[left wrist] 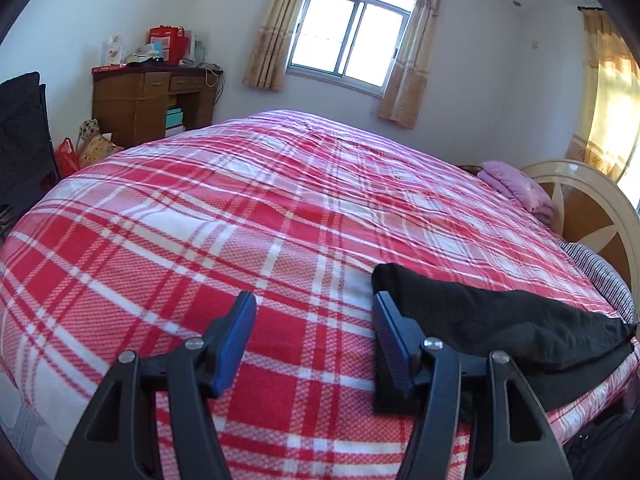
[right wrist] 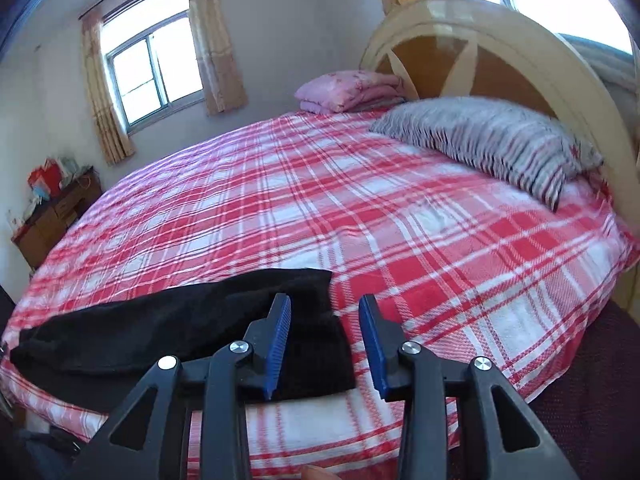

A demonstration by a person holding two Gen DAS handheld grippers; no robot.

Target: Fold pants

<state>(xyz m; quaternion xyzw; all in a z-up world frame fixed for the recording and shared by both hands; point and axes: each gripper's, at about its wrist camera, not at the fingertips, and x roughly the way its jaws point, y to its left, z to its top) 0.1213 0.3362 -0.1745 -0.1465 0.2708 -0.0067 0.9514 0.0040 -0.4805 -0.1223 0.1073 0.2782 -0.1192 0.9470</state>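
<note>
Black pants of soft, fleecy cloth (left wrist: 500, 316) (right wrist: 180, 320), folded to a long, thick band. Lying flat near the front edge of the bed, across it from side to side, one end square and blunt, the far end more narrow. Held by nothing, free on the cover.

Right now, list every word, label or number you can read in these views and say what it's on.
No text can be read.
Red bags and boxes on the desk: any print is too small and blurred.
Pants, blanket, pillow: nothing printed that shows.
</note>
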